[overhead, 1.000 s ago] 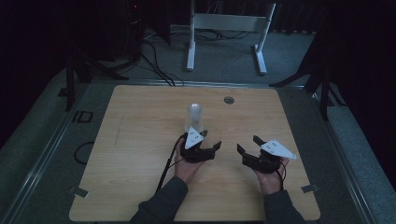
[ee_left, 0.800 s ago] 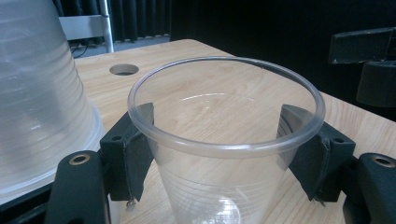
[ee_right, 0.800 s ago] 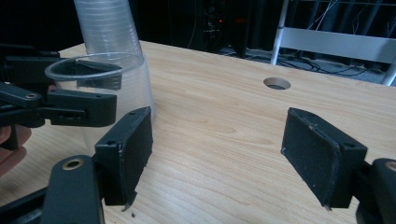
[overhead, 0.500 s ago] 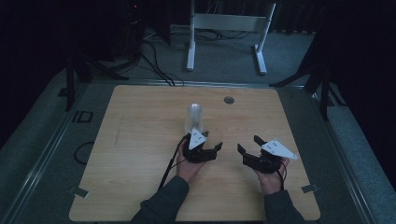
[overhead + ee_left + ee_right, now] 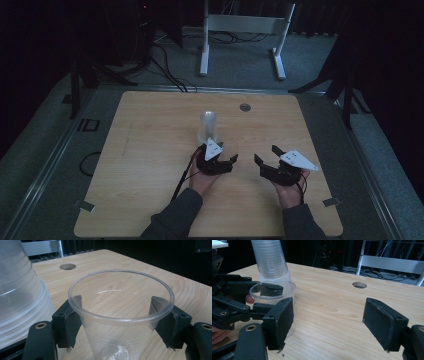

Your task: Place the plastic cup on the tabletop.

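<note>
A single clear plastic cup (image 5: 120, 340) stands upright on the wooden table (image 5: 150, 165), between the jaws of my left gripper (image 5: 115, 315). Those jaws have just been opening; the pads sit close beside the cup wall and the rim stays round. Right beside it rises a tall upside-down stack of clear cups (image 5: 208, 125), large at the left in the left gripper view (image 5: 20, 290). My right gripper (image 5: 266, 154) rests open to the right of the cup, nothing between its pads (image 5: 279, 320). In its view, the left gripper (image 5: 267, 298) surrounds the cup (image 5: 272, 293) beneath the stack (image 5: 270, 260).
A round cable hole (image 5: 245, 107) sits near the table's far edge. Beyond the table stands a white metal frame (image 5: 240, 30) among cables on the floor. Bare wood stretches left of the stack and to the far right.
The left gripper's jaws stand slightly wider around the cup than before. Both hands stay where they were.
</note>
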Demonstrator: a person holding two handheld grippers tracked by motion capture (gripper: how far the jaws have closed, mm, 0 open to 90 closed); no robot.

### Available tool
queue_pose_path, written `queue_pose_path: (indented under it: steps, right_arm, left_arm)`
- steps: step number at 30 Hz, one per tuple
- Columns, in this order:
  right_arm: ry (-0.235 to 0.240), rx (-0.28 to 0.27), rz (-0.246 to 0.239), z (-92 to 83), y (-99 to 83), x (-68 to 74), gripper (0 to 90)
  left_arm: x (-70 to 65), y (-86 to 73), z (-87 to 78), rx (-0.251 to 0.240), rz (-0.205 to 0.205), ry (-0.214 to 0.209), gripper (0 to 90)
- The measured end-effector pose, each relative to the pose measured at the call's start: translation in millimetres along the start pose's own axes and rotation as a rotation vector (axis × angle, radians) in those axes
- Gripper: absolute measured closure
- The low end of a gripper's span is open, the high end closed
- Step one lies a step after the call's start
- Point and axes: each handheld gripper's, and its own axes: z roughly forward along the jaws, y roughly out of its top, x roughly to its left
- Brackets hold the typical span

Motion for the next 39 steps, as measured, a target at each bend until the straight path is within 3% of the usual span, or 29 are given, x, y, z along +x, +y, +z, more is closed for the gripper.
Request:
queue_pose_path:
  steps: [15,26,39]
  right_arm:
    - [0.003,0.005,-0.002,0.7,-1.1,1.1,24.3]
    - [0.001,0.003,0.000,0.3,-0.9,0.3,24.2]
    - [-0.002,0.001,0.002,-1.2,-0.4,-1.1,24.3]
  left_arm:
    - [0.1,-4.5,-0.7,0.027,-0.001,-0.016,26.0]
    - [0.0,-8.0,-4.7,0.061,0.007,0.007,16.7]
    - [-0.1,-19.8,-25.6,0.068,0.008,0.003,12.7]
